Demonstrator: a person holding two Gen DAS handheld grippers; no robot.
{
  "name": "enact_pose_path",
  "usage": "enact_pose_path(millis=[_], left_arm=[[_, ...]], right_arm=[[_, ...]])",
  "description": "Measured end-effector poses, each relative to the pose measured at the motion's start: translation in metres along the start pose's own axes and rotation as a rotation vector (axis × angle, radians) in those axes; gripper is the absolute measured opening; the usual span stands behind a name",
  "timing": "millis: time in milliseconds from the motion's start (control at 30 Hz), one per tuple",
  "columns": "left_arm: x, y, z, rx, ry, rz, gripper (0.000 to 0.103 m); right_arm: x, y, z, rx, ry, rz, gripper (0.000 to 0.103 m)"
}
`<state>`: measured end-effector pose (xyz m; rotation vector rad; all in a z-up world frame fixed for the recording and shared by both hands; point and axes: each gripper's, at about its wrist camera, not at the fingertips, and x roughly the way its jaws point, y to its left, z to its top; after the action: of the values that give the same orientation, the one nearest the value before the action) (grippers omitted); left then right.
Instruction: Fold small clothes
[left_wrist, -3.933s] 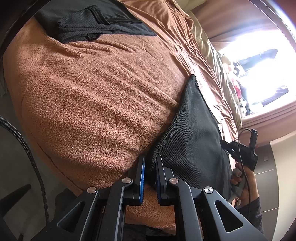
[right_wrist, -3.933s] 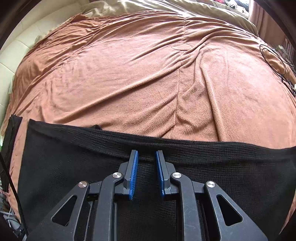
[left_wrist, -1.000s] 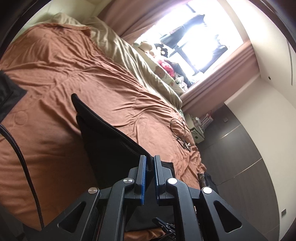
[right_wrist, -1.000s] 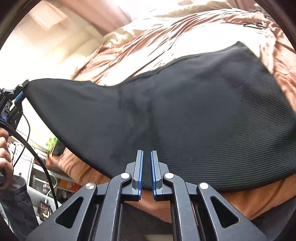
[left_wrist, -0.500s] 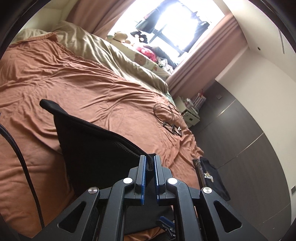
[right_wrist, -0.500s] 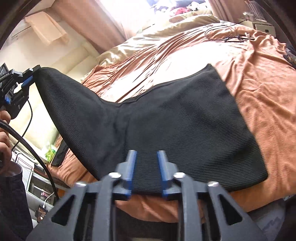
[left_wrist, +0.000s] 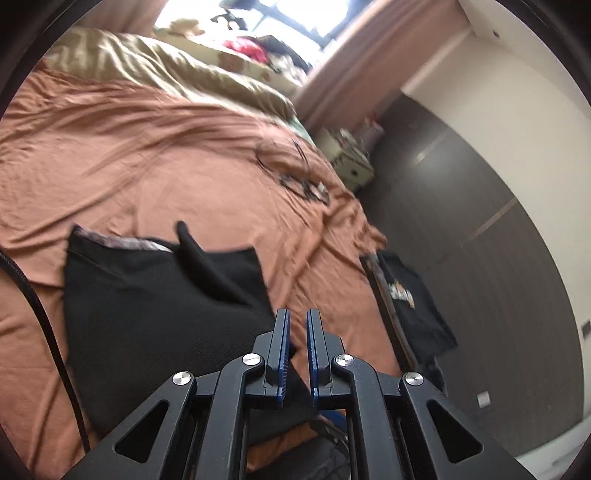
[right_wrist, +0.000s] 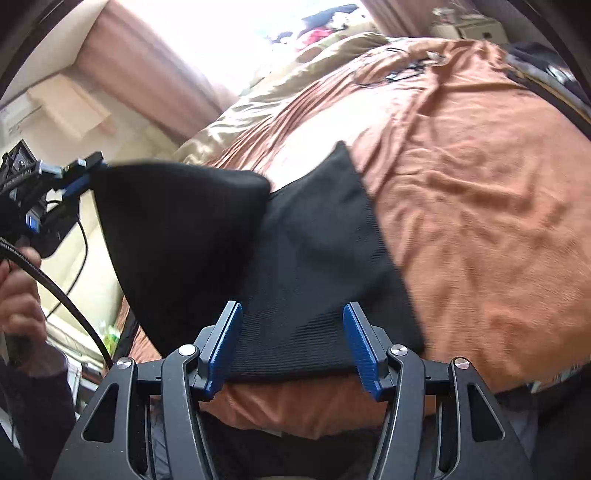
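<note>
A black knit garment lies on the orange-brown bedspread, near the bed's front edge. Its left part is lifted and folding over toward the right. In the right wrist view my left gripper sits at the raised corner of the garment. In the left wrist view the garment lies below and left of my left gripper, whose jaws stand slightly apart with no cloth between them. My right gripper is open and empty just above the garment's near edge.
A thin black cable and small items lie on the far side of the bed. A beige quilt lies along the window side. A dark printed shirt hangs at the bed's right edge. A dark wardrobe stands beyond.
My right gripper has opened wide and let go of the garment. My left gripper has carried its corner over toward the right, and its jaws have parted slightly.
</note>
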<state>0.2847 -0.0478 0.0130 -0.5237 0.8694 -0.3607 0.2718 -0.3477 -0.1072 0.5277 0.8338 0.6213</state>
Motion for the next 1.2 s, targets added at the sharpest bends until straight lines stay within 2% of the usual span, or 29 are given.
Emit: enact_pose_path(millis=[100,167,333,533,700,900,1067,1200], left_arm=[[0.018,-0.009,-0.008,0.02,0.049,0.017,0.016],[0.02,-0.008,-0.011,0.02,0.053,0.033,0.024],[0.015,0.006,-0.014,-0.008,0.04,0.072,0.025],[0.006,0.035,-0.019,-0.05,0.018,0.121,0.025],[-0.006,0.076,-0.032,-0.112,0.002,0.141,0.025],[-0.017,0.132,-0.053,-0.187,0.0,0.18,0.025],[-0.022,0.174,-0.072,-0.23,0.017,0.195,0.025],[-0.025,0.203,-0.089,-0.274,0.03,0.197,0.025]], right_arm=[[-0.007,-0.011,0.001,0.021,-0.002,-0.008,0.055],[-0.011,-0.015,0.002,0.028,-0.001,0.0,0.055],[-0.009,-0.019,0.004,0.035,0.014,0.016,0.055],[0.017,-0.015,0.015,0.025,0.075,0.052,0.055],[0.043,-0.008,0.023,0.029,0.139,0.047,0.055],[0.079,0.003,0.038,0.023,0.208,0.0,0.055],[0.105,0.012,0.057,0.001,0.246,-0.051,0.055],[0.124,0.018,0.071,0.014,0.29,-0.058,0.055]])
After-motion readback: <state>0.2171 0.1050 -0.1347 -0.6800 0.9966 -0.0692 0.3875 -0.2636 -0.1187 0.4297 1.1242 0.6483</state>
